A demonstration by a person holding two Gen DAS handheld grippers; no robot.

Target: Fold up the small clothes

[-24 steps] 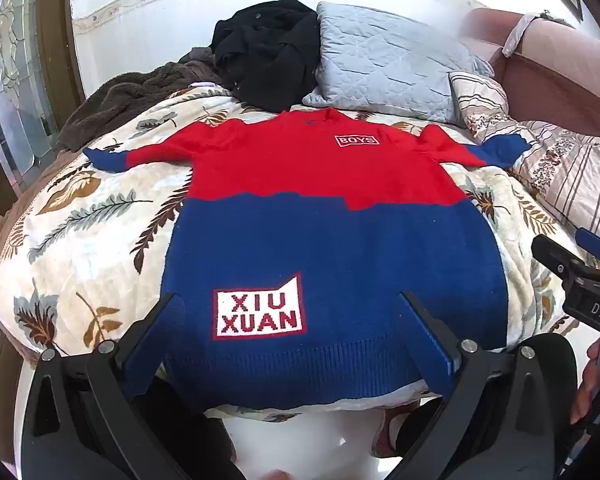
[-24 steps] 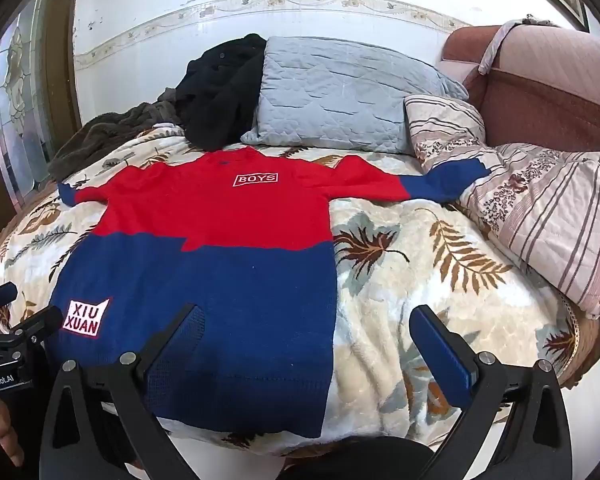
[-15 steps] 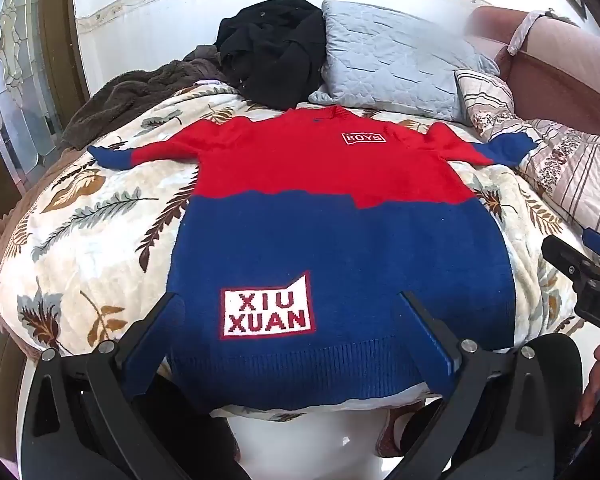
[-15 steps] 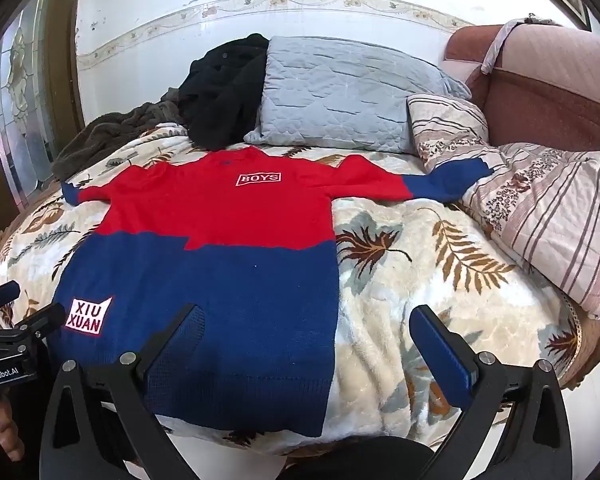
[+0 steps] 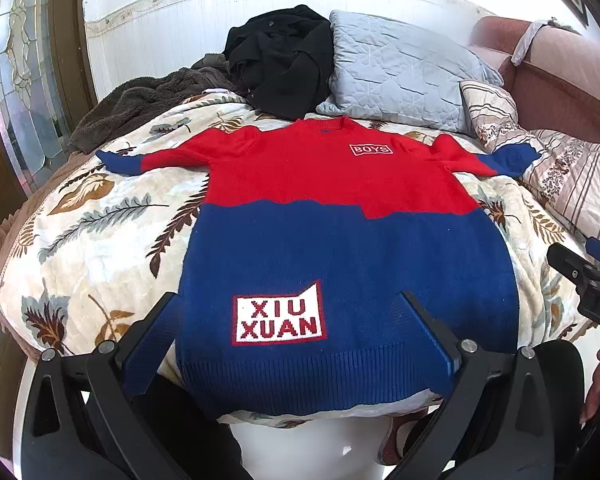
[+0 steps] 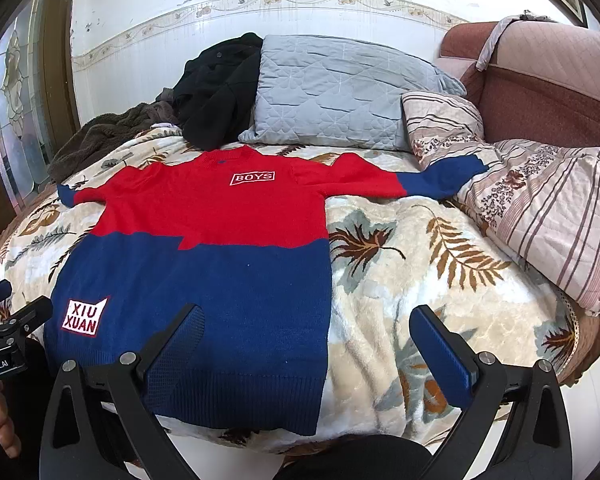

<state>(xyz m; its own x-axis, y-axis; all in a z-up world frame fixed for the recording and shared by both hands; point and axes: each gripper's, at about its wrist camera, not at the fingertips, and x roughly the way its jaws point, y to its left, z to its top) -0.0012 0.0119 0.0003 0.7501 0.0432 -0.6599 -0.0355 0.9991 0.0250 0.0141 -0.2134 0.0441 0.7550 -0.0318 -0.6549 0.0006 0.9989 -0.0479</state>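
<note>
Left wrist view: sweater (image 5: 340,248) lies flat, front up, hem at the bed (image 5: 80,248) near edge. Left gripper (image 5: 292,336) and right gripper (image 6: 308,344) both spread wide, empty. Suggest pinching sleeve cuffs first, folding each inward without dragging the body.

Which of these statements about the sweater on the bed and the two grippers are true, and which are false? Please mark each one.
1. The sweater lies spread flat with both sleeves out to the sides. True.
2. The left gripper is shut on the sweater's hem. False: its jaws stand wide open and hold nothing.
3. The sweater's upper part is red and its lower part is blue. True.
4. The right gripper holds a sleeve. False: it is open and empty, near the hem.
5. The black garment lies on top of the sweater. False: it is heaped behind the collar, beside the grey pillow.
</note>
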